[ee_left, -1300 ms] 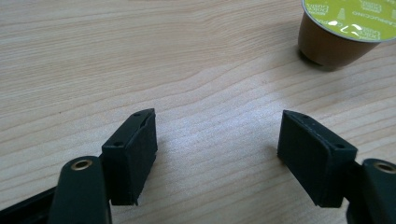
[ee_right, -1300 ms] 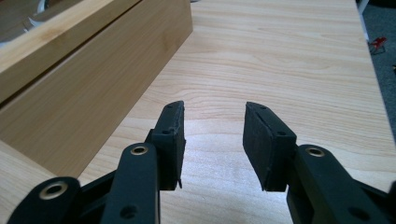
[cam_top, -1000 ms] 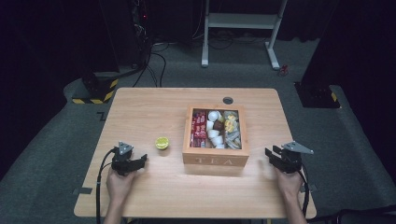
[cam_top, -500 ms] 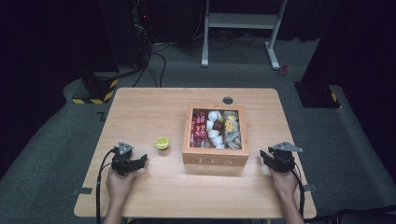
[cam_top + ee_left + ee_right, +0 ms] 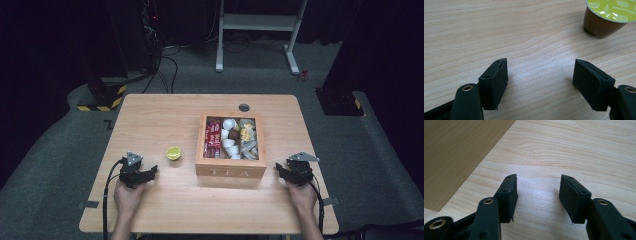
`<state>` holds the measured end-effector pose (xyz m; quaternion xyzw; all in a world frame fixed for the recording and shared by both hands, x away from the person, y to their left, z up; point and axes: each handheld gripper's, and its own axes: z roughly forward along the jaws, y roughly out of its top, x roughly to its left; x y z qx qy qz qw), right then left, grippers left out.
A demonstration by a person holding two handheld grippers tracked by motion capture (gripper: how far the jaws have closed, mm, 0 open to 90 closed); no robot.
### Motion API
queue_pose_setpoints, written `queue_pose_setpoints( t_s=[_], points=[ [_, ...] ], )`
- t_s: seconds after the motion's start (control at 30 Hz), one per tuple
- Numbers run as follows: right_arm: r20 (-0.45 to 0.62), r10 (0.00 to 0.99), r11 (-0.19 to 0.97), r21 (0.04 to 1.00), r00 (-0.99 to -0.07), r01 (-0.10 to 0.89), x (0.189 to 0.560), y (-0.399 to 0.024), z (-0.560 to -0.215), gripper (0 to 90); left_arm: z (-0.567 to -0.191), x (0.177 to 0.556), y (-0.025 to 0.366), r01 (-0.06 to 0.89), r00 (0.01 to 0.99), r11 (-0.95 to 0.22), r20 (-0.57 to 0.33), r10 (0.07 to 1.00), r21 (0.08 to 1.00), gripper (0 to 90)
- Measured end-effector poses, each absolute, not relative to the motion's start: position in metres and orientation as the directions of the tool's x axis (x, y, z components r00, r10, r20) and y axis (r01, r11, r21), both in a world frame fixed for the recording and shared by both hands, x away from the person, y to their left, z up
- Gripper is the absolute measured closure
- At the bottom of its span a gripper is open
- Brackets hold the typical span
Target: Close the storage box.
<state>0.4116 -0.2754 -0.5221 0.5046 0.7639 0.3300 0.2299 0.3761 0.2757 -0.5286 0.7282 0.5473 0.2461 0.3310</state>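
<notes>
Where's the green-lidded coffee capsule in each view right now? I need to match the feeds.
High view: the coffee capsule stands on the table, between the left gripper and the wooden tea box.
Left gripper view: top right, beyond the open jaws.
Right gripper view: not in it.
Shared landmark: the light wooden tabletop.

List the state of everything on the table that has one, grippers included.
Tea box: lid off, compartments filled.
Coffee capsule: upright, foil lid sealed, left of the box.
Left hand-held gripper: open, empty, on the table.
Right hand-held gripper: open, empty, beside the box.
</notes>
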Motion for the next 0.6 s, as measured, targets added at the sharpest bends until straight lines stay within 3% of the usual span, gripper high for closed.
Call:
queue_pose_setpoints(
  t_s=[0.6],
  points=[
    [-0.016,0.922,0.273,0.735,-0.387,0.620,0.4115,-0.2755,-0.5221,47.6,-0.5285,0.3764,0.2758,0.634,0.281,-0.185,-0.001,0.960,0.751,28.9]
  ],
)
